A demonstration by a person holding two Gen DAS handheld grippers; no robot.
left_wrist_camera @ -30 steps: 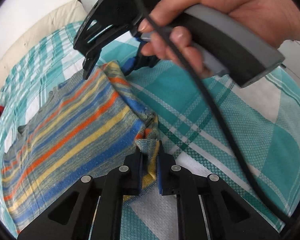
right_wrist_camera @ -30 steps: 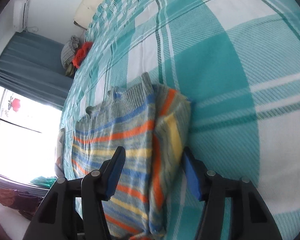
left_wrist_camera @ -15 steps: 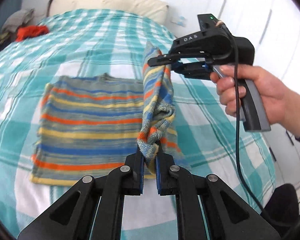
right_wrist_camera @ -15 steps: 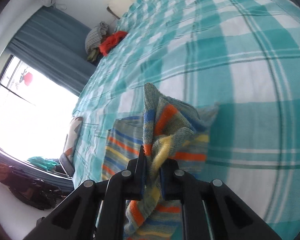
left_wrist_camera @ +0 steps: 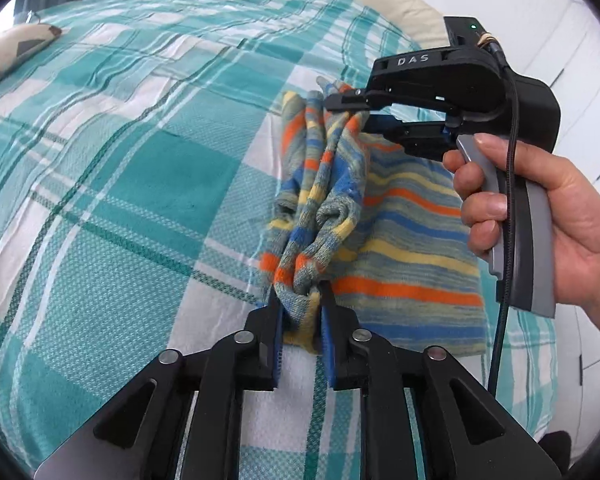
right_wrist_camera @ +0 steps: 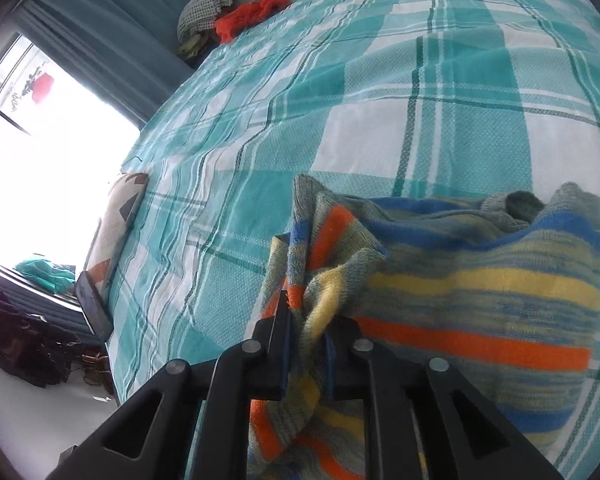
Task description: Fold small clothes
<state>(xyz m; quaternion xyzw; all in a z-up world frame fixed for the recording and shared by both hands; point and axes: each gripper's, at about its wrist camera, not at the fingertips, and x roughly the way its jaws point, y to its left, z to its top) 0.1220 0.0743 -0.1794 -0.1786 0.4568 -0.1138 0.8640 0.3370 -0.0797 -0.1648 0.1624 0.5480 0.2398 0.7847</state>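
We are laying one folded edge of the striped knit sweater (left_wrist_camera: 400, 216) across itself on the bed (left_wrist_camera: 120, 160); left gripper (left_wrist_camera: 300, 312) and right gripper (right_wrist_camera: 306, 332) jaws are opening, cloth between both; next, we should let go and flatten.

The striped garment (right_wrist_camera: 480, 292) runs off the right wrist view's bottom edge.
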